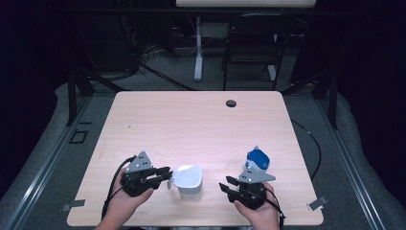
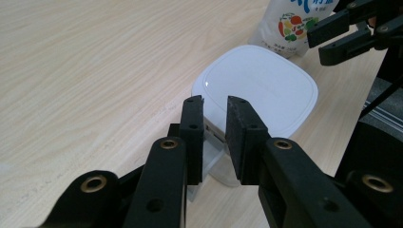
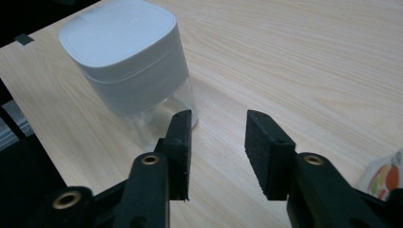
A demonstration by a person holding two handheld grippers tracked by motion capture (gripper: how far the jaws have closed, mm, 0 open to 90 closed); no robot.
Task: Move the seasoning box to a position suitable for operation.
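Loads of bare table (image 1: 191,120) in the upper frame. Left gripper (image 1: 168,175) clamps the white container's (image 1: 189,179) handle near the bottom edge; right gripper (image 1: 229,186) is released, pouch (image 1: 257,160) right behind it.

Far half of the table (image 1: 191,115) lies bare; I could sweep either claw across it. Near edge is tighter: white lidded container (image 1: 187,180) stands right at my left gripper (image 1: 165,173), and a blue-capped pouch (image 1: 257,160) stands just beyond my right gripper (image 1: 229,184). Between container and right gripper, an open lane of bare wood.
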